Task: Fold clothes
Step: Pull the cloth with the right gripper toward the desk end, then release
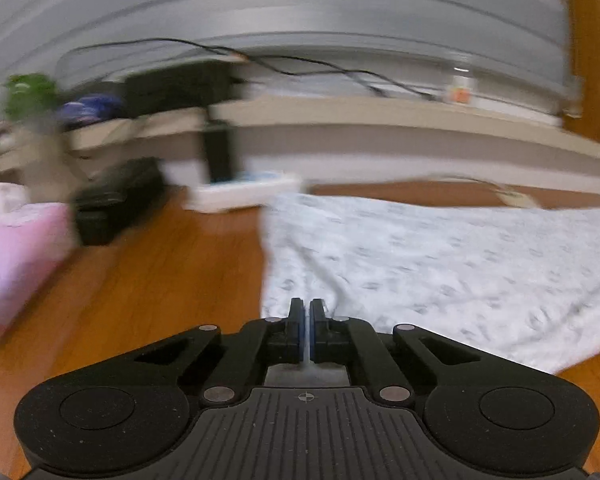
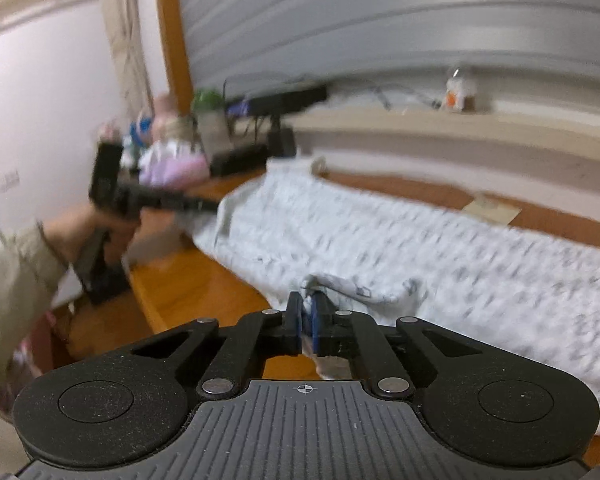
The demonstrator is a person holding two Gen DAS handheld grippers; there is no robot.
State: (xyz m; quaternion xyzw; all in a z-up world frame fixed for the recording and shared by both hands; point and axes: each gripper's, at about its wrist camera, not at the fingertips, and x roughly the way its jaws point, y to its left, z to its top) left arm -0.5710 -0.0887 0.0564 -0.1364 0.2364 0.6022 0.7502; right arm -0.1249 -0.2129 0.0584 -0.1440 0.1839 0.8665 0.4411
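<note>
**Both hand-held grippers pinched the patterned cloth on the wooden floor**

At the far left of the left wrist view stood a pink bag [image 1: 18, 256], and next to it a black case [image 1: 116, 204] lay on the wooden floor [image 1: 160, 280]. A white tray [image 1: 240, 192] was near the low ledge [image 1: 380, 120] under the grey shutter.

The pale cloth with a small grey pattern [image 1: 440, 268] lay spread on the floor to the right of these things. Its long axis ran from its left edge, near the tray, toward the right side of the view, roughly along the ledge. The left hand-held gripper [image 1: 308, 312] was closed, and a thin fold of the cloth's near edge was pressed between its blue pads.

In the right wrist view, a sleeve and hand [image 2: 80, 232] at the left held the left hand-held gripper [image 2: 204, 205] at the far left corner of the cloth [image 2: 380, 240]. The cloth stretched from that corner to the right and toward the camera. The right hand-held gripper [image 2: 306, 312] was closed on a small bunched piece of the cloth's near edge. Both views were blurred, so the kind of garment could not be told.
</note>
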